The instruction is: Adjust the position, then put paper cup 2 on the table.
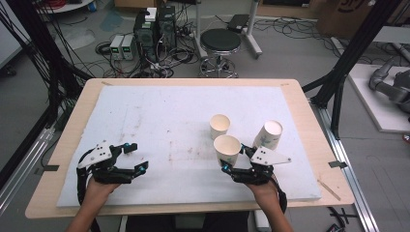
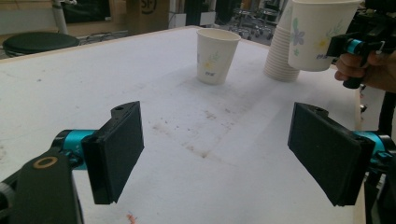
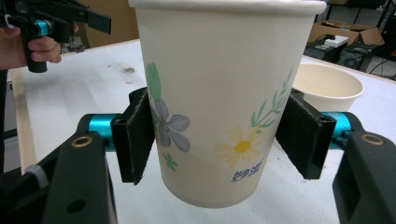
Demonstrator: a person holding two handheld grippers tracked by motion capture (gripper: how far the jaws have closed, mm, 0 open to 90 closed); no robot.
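- High view: the right gripper (image 1: 235,158) is clamped on a paper cup (image 1: 227,149), upright and open-mouthed. Just beyond it stands a second cup (image 1: 219,126); a stack of cups (image 1: 268,135) stands just to its right, leaning a little. The left gripper (image 1: 135,157) sits well apart to the left over the white board (image 1: 159,121), jaws spread with nothing between them. Past the table stand a black stool (image 1: 220,41) and a tangle of boxes and cables on the floor — no other view shows these so fully.
- Left gripper view: its own two black pads (image 2: 119,149) stand wide apart, empty, above the stained board. Ahead, the second cup (image 2: 215,55) stands alone; to its right the stack (image 2: 280,53) shows its many ribbed rims, a detail lost from above. The held cup (image 2: 317,32) hangs clear of the board at far right.
- Right gripper view: the pads (image 3: 135,135) press both sides of the cup (image 3: 219,98) — here its print is plain: a blue flower, a yellow daisy, green sprigs and small blue lettering too blurred to read. The second cup's rim (image 3: 329,84) peeks out behind, right.
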